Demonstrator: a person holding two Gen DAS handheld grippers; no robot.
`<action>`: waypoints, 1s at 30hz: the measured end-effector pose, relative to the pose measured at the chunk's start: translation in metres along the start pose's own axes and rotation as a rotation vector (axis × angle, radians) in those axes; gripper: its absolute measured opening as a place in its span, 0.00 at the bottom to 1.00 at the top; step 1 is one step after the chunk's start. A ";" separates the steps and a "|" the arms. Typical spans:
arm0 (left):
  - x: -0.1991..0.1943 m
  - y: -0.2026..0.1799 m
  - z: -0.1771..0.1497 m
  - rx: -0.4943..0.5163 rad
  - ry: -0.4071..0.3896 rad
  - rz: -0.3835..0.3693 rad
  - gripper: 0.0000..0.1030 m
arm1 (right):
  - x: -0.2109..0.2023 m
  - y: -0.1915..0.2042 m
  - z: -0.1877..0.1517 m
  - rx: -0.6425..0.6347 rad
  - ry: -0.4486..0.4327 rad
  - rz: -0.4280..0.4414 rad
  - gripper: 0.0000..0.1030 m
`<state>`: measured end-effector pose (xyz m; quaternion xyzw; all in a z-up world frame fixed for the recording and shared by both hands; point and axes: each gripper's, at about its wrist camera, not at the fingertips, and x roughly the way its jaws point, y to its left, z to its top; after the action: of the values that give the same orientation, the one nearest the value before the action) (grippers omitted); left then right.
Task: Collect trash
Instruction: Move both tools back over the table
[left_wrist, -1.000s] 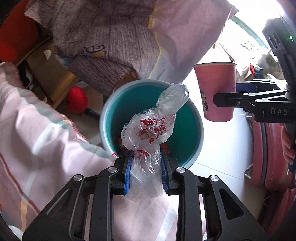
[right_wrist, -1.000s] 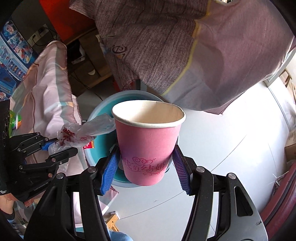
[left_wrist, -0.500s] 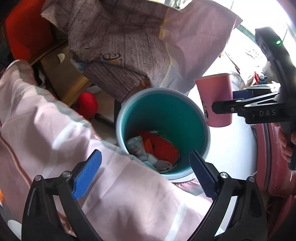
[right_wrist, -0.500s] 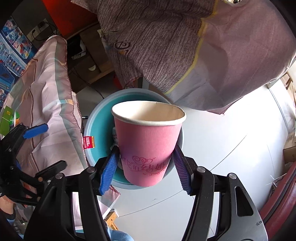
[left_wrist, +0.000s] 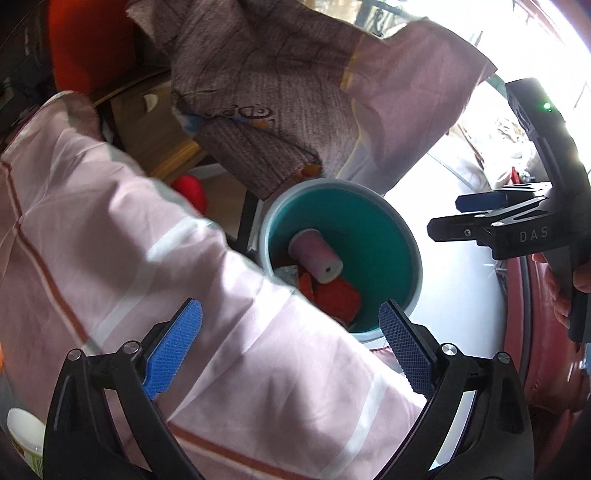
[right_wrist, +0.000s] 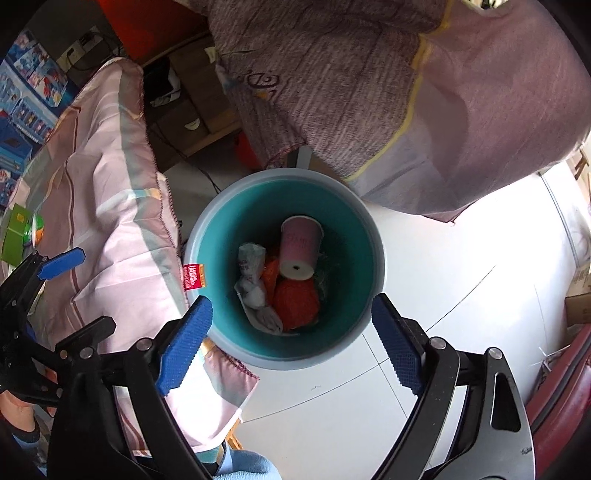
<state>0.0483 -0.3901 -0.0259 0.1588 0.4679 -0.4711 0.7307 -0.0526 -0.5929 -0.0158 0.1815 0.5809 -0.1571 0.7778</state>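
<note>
Left wrist view: left gripper (left_wrist: 290, 345) gapes wide, empty, above pink bedding (left_wrist: 110, 258); pink cup (left_wrist: 315, 254) lies inside the teal bin (left_wrist: 406, 236).

Right wrist view: right gripper (right_wrist: 291, 345), jaws just opened and empty, over the bin (right_wrist: 207, 236); cup (right_wrist: 300, 248) beside what may be crumpled plastic (right_wrist: 253, 277).

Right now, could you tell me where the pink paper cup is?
In the right wrist view, the cup lies on its side inside the teal bin, base up, beside the crumpled bag and orange trash.

Both grippers, left gripper (left_wrist: 290, 345) and right gripper (right_wrist: 291, 345), have black skeletal frames with silver screws and ridged blue pads (right_wrist: 184, 345); white "DAS" lettering marks the right one's side.
</note>
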 end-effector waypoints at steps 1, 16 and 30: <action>-0.003 0.003 -0.002 -0.007 -0.002 0.001 0.94 | -0.001 0.005 0.000 -0.010 0.001 0.001 0.82; -0.083 0.095 -0.059 -0.201 -0.067 0.119 0.94 | -0.013 0.139 0.010 -0.229 -0.017 0.044 0.82; -0.182 0.197 -0.152 -0.400 -0.154 0.260 0.94 | -0.024 0.299 -0.004 -0.478 -0.022 0.064 0.82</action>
<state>0.1107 -0.0897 0.0071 0.0334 0.4706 -0.2819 0.8355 0.0735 -0.3263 0.0365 0.0087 0.5869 0.0076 0.8096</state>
